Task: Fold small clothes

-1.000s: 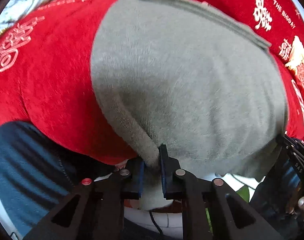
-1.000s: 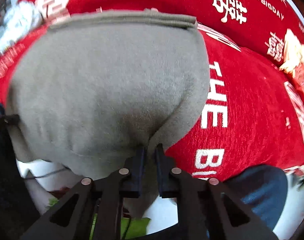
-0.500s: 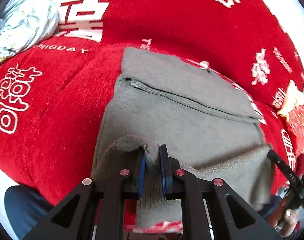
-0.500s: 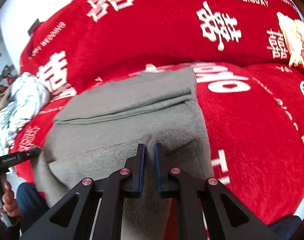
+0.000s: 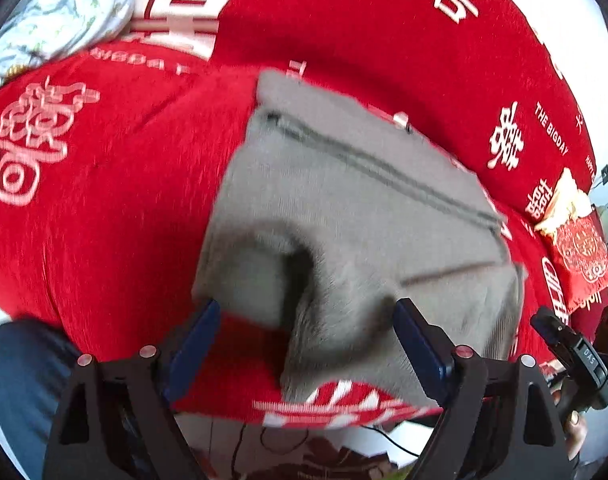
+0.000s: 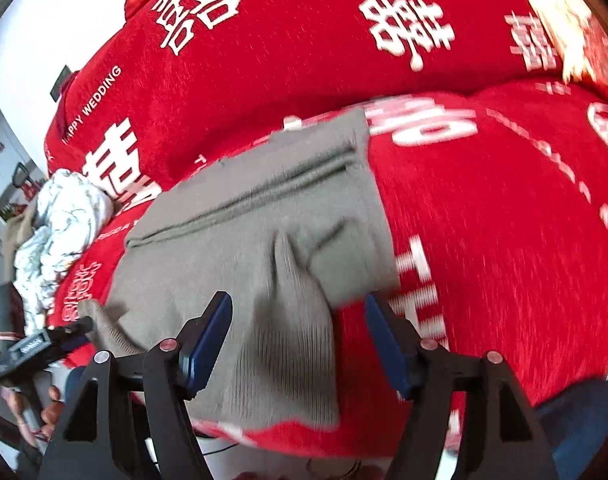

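Grey knit garment point(image 5: 367, 216) lies partly folded on red sofa cover point(image 5: 104, 208), long axis running left-right across both views, directly ahead of and below both tools. Left gripper point(image 5: 304, 340) and right gripper point(image 6: 298, 332) jaws opening, pads clear of cloth (near hem bunched between them, released). Each hand nearest its own corner. No containers visible.

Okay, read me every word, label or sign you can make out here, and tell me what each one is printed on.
"HAPPY WEDDING": white print on the red cover.
"THE BIGDAY": white print on the same cover, in the left wrist view.
Large white double-happiness characters: repeated across the cover.
Small label on the other gripper's body: too blurred to read.
Grey garment: no readable text.
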A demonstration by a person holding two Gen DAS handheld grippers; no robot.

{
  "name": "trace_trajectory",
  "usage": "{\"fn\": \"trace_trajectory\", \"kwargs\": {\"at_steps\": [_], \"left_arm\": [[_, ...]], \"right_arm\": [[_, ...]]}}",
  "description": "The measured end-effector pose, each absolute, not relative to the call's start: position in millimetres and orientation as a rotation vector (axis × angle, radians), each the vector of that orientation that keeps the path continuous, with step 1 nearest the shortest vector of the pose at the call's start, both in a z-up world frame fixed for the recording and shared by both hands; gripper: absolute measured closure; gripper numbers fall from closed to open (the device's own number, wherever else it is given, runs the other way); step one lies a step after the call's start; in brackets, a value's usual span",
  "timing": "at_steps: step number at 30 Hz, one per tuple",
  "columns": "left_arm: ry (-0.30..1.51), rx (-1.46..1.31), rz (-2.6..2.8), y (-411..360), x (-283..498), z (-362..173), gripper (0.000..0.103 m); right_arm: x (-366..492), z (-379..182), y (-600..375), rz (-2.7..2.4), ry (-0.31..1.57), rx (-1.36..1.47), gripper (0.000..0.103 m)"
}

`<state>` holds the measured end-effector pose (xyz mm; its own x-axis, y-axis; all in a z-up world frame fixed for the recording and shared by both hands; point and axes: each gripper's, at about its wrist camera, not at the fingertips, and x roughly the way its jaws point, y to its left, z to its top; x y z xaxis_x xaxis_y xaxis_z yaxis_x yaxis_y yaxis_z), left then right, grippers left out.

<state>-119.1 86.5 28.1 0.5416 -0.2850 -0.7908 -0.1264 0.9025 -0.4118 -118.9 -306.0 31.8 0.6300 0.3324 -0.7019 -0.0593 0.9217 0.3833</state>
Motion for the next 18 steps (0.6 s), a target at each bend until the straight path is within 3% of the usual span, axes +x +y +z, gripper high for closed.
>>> {"fn": "trace_trajectory", "kwargs": {"at_steps": [4,6,18], "left_arm": [[1.058,-0.5,-0.135,79.0,-122.6,8.7,0.017],[1.071,-0.497,-0.16,71.9,-122.2,4.7,0.029],[1.044,-0.53,-0.214,63.9,-129.1,0.3,0.029]], "right_arm": [[-126.5,17.4,-310.0,0.243,0.91,0.354,0.031],[-124.3,8.8,-308.0,0.267,0.943,0.374,0.031],[-108.1,-5.1,-281.3,0.344,0.952,0.25,0.031]]}}
